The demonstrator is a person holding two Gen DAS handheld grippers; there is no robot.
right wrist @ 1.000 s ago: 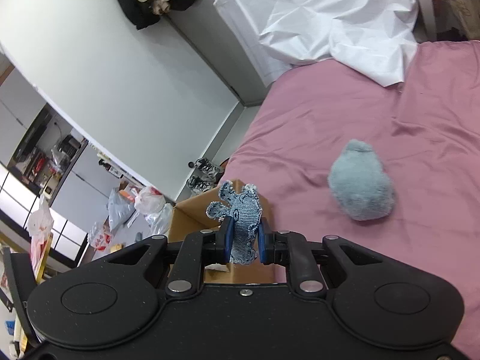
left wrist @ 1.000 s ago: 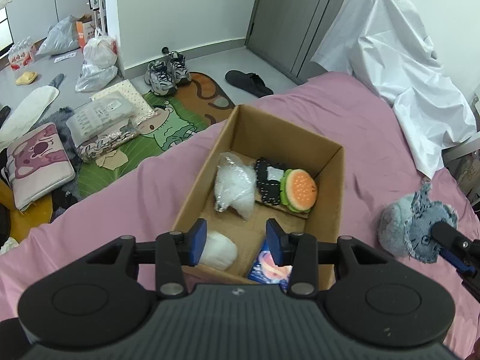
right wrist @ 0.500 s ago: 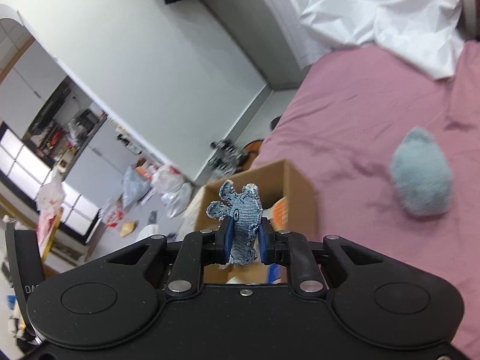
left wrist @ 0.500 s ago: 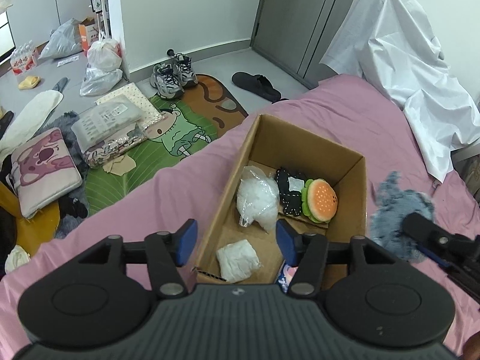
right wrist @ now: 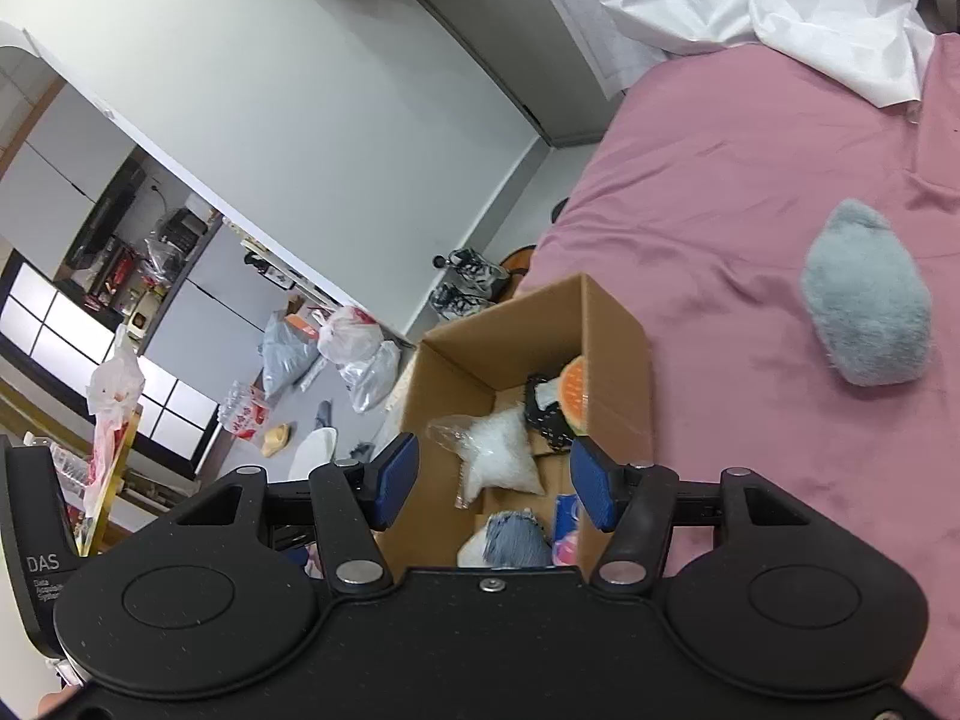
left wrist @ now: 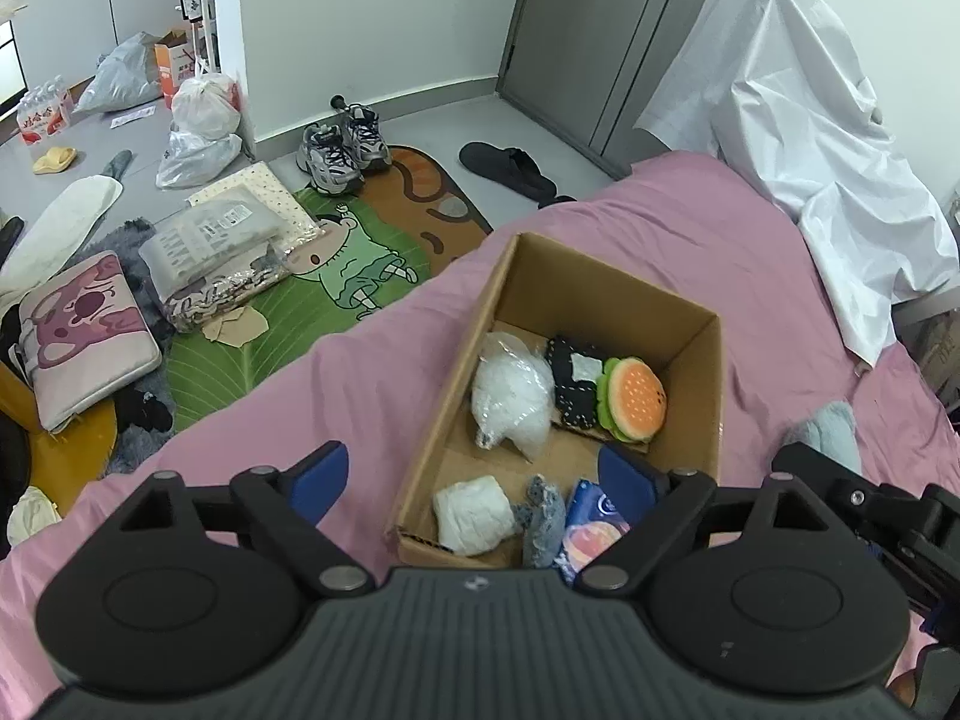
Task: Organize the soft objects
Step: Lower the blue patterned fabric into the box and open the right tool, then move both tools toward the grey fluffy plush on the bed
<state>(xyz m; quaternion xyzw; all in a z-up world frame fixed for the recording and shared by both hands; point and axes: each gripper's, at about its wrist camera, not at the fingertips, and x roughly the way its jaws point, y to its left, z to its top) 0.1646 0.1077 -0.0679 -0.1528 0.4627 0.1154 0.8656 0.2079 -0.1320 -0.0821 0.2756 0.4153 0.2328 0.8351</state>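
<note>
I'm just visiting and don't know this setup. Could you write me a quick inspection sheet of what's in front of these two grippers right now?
Surface: pink bedsheet, wrinkled.
Job's things: open cardboard box on the bed holds a burger plush, a clear bag, a denim toy and other soft packs; a grey plush lies outside on the sheet.
Clutter: white sheet heaped at the bed's far end.
Grippers: left gripper open, empty; right gripper open above the box.
Cables: nothing seen.
Surroundings: floor with sneakers, bags, cartoon mat.

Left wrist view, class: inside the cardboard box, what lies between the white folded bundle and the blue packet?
The small blue-grey denim toy lies between them, touching the bundle and packet.
</note>
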